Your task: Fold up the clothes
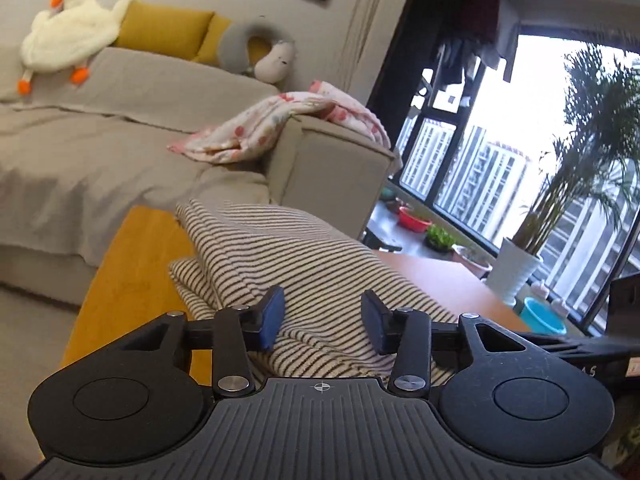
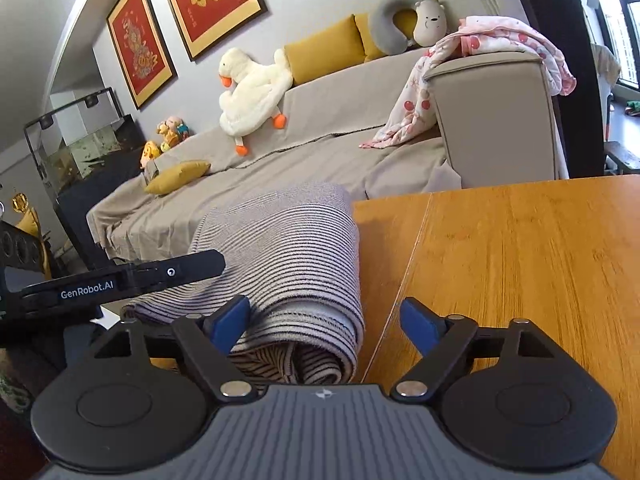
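Note:
A striped black-and-white garment [image 1: 288, 256] lies folded in layers on the wooden table [image 1: 132, 280]. My left gripper [image 1: 323, 320] is open just above its near end, blue pads apart with cloth below the gap. In the right wrist view the same striped garment [image 2: 288, 248] shows its rolled edge near the camera, lying along the left part of the wooden table [image 2: 520, 264]. My right gripper [image 2: 326, 324] is open over that near edge, its left pad above the cloth and its right pad over bare wood. The left gripper's body [image 2: 120, 280] reaches in from the left.
A grey sofa [image 2: 320, 152] stands beyond the table, with a white plush goose [image 2: 252, 92], yellow cushions [image 2: 324, 58] and a pink patterned blanket [image 2: 480, 60] over its armrest. By the window stand a potted palm [image 1: 560, 208] and a blue basin [image 1: 546, 316]. An aquarium [image 2: 80, 136] sits far left.

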Demonstrator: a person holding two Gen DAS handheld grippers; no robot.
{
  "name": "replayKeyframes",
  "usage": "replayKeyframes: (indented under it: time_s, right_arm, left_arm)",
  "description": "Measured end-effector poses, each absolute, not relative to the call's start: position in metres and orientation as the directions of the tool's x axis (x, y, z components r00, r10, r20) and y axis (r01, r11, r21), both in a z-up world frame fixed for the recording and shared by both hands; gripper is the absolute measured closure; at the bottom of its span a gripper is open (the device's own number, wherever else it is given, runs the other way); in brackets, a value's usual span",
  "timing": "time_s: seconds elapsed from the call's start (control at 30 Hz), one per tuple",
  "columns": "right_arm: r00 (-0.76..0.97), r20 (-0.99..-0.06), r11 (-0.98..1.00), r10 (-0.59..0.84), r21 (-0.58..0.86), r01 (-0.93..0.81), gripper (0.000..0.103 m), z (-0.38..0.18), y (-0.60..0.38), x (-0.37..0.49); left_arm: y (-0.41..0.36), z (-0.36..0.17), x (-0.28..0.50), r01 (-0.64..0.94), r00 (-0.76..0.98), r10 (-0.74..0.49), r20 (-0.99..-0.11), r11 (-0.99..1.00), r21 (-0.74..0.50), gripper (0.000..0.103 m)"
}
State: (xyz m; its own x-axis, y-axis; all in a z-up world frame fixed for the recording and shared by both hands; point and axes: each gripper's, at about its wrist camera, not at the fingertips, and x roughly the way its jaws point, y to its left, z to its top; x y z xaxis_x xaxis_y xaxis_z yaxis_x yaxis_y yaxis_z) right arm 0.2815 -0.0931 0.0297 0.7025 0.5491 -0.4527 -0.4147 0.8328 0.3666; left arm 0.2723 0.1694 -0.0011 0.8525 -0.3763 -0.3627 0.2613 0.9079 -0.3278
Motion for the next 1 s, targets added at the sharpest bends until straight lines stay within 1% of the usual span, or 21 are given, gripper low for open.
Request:
replayKeyframes:
  time_s: [0.03, 0.07, 0.1, 0.13, 0.17, 0.2, 0.27, 0.3, 0.33, 0.37, 0.4, 0.43, 0.47, 0.53, 0.57, 0.67, 0.77, 0.83, 1.0]
  right_arm:
    - [0.704, -0.452, 0.834, 0.547, 0.371, -0.409, 0.012, 0.029, -0.094, 0.281]
    - [0.706, -0.452, 0.834, 0.545, 0.374, -0.404, 0.008, 0.029, -0.095, 0.281]
    - [0.708, -0.451, 0.835, 0.543, 0.378, -0.399, 0.003, 0.029, -0.096, 0.281]
    - [0.71, -0.451, 0.836, 0.541, 0.382, -0.394, 0.0, 0.029, -0.097, 0.281]
    - [0.712, -0.451, 0.837, 0.539, 0.386, -0.389, 0.0, 0.029, -0.098, 0.281]
    - [0.714, -0.45, 0.837, 0.537, 0.39, -0.383, 0.0, 0.028, -0.099, 0.281]
    - [0.717, -0.45, 0.838, 0.532, 0.398, -0.373, 0.0, 0.028, -0.101, 0.281]
    - [0.719, -0.449, 0.839, 0.53, 0.402, -0.368, 0.0, 0.028, -0.101, 0.281]
    - [0.721, -0.449, 0.839, 0.528, 0.405, -0.362, 0.0, 0.028, -0.102, 0.281]
    - [0.723, -0.449, 0.84, 0.526, 0.409, -0.357, 0.0, 0.027, -0.103, 0.281]
    - [0.724, -0.448, 0.84, 0.524, 0.413, -0.352, 0.0, 0.027, -0.104, 0.281]
    - [0.726, -0.448, 0.841, 0.521, 0.416, -0.346, 0.0, 0.027, -0.105, 0.28]
    - [0.735, -0.451, 0.85, 0.507, 0.404, -0.338, 0.0, 0.028, -0.106, 0.275]
    - [0.735, -0.469, 0.865, 0.489, 0.373, -0.336, 0.0, 0.029, -0.107, 0.265]
    - [0.729, -0.486, 0.871, 0.483, 0.357, -0.339, 0.0, 0.028, -0.107, 0.26]
    - [0.703, -0.534, 0.882, 0.47, 0.313, -0.352, 0.0, 0.026, -0.112, 0.245]
    - [0.713, -0.56, 0.906, 0.422, 0.254, -0.337, 0.0, 0.025, -0.12, 0.225]
    - [0.734, -0.569, 0.928, 0.371, 0.211, -0.306, 0.0, 0.025, -0.125, 0.212]
    - [0.753, -0.61, 0.966, 0.248, 0.093, -0.242, 0.0, 0.023, -0.131, 0.203]
  left_arm:
    - [0.169, -0.003, 0.272, 0.259, 0.856, -0.373, -0.359, 0.909, -0.328, 0.056]
    - [0.164, -0.005, 0.271, 0.263, 0.861, -0.36, -0.359, 0.919, -0.293, 0.056]
    - [0.161, -0.006, 0.27, 0.261, 0.865, -0.35, -0.359, 0.926, -0.275, 0.055]
    - [0.158, -0.006, 0.268, 0.258, 0.869, -0.341, -0.359, 0.931, -0.258, 0.055]
    - [0.156, -0.006, 0.266, 0.256, 0.873, -0.331, -0.359, 0.936, -0.241, 0.055]
    - [0.156, -0.006, 0.265, 0.251, 0.877, -0.33, -0.348, 0.935, -0.251, 0.055]
    - [0.161, -0.005, 0.257, 0.236, 0.894, -0.337, -0.294, 0.914, -0.329, 0.048]
    - [0.163, -0.006, 0.249, 0.222, 0.906, -0.331, -0.264, 0.902, -0.369, 0.039]
    - [0.159, -0.005, 0.24, 0.198, 0.919, -0.302, -0.253, 0.908, -0.368, 0.031]
    - [0.155, -0.005, 0.23, 0.172, 0.931, -0.271, -0.243, 0.915, -0.364, 0.026]
    - [0.147, -0.002, 0.217, 0.128, 0.946, -0.216, -0.244, 0.935, -0.332, 0.006]
    - [0.139, 0.0, 0.203, 0.085, 0.955, -0.167, -0.246, 0.946, -0.314, 0.0]
    - [0.132, 0.001, 0.19, 0.042, 0.962, -0.12, -0.247, 0.954, -0.297, 0.0]
    - [0.121, 0.001, 0.168, 0.004, 0.959, -0.089, -0.27, 0.954, -0.3, 0.0]
    - [0.116, 0.001, 0.158, -0.025, 0.953, -0.068, -0.296, 0.954, -0.299, 0.0]
    - [0.099, -0.001, 0.136, -0.098, 0.913, -0.021, -0.408, 0.959, -0.267, 0.0]
    - [0.078, -0.005, 0.122, -0.156, 0.845, 0.039, -0.533, 0.972, -0.176, 0.0]
    - [0.067, -0.01, 0.118, -0.186, 0.8, 0.077, -0.595, 0.974, -0.125, 0.0]
    - [0.052, -0.012, 0.12, -0.262, 0.757, 0.188, -0.626, 0.965, -0.027, 0.0]
